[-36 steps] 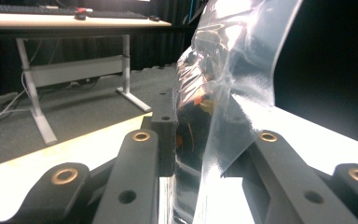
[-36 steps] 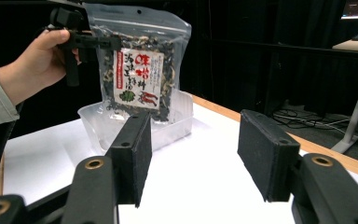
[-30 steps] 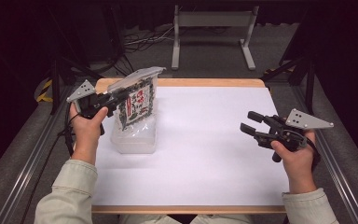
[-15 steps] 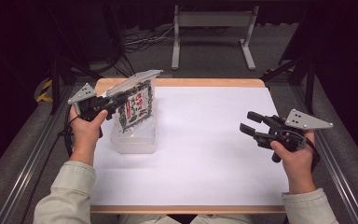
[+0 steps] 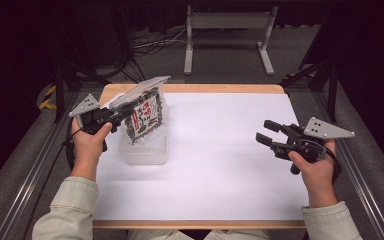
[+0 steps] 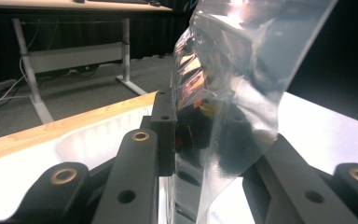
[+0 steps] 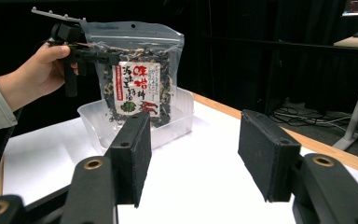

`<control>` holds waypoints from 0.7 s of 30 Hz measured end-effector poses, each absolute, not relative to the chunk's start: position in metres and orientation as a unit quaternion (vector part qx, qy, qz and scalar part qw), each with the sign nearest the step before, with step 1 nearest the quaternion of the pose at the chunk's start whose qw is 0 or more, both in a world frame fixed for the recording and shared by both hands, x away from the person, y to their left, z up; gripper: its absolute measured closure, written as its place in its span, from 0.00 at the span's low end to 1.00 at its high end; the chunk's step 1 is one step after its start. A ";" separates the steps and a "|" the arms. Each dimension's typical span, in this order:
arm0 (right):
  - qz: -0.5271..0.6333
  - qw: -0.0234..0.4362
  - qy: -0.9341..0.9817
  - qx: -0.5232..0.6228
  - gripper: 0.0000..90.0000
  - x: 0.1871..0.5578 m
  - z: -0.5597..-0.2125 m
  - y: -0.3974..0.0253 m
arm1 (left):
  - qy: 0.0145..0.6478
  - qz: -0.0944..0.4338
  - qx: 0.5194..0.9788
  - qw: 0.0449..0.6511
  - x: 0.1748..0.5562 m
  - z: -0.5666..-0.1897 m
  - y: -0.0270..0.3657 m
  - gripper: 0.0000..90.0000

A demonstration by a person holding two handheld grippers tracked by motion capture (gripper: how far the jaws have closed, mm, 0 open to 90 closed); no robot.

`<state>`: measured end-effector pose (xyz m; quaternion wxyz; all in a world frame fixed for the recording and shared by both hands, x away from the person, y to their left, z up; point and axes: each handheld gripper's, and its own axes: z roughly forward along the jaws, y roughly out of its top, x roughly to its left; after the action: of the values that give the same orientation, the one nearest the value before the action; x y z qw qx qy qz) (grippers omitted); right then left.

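Note:
A clear zip pouch of dark dried food with a white and red label hangs upright, its bottom inside a clear plastic tub at the table's left. My left gripper is shut on the pouch's left edge; in the left gripper view the pouch's film sits pinched between the black jaws. The right gripper view shows the pouch, the tub and the left gripper on the pouch's side. My right gripper hovers open over the table's right side, nothing between its pads.
A white sheet covers the wooden table, whose edge shows at the back. A metal stand and cables lie on the dark floor beyond. Metal rails run along both sides of the table.
The left gripper has shifted the pouch slightly, keeping it upright over the tub. The right gripper has stayed where it was, open.

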<state>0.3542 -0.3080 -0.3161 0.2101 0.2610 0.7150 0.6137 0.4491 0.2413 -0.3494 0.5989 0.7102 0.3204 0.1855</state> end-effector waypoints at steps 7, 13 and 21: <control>0.613 0.212 0.715 0.261 0.50 0.354 -0.316 -0.307 | 0.327 0.183 0.709 0.598 0.448 -0.355 0.247 0.80; 0.613 0.212 0.715 0.263 0.50 0.353 -0.317 -0.307 | 0.334 0.177 0.707 0.598 0.452 -0.354 0.248 0.80; 0.611 0.206 0.718 0.263 0.50 0.356 -0.319 -0.304 | 0.353 0.175 0.704 0.591 0.459 -0.348 0.250 0.78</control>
<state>0.3562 -0.3041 -0.3189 0.2057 0.2632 0.7177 0.6110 0.4585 0.2498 -0.3475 0.5914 0.7036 0.3530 0.1748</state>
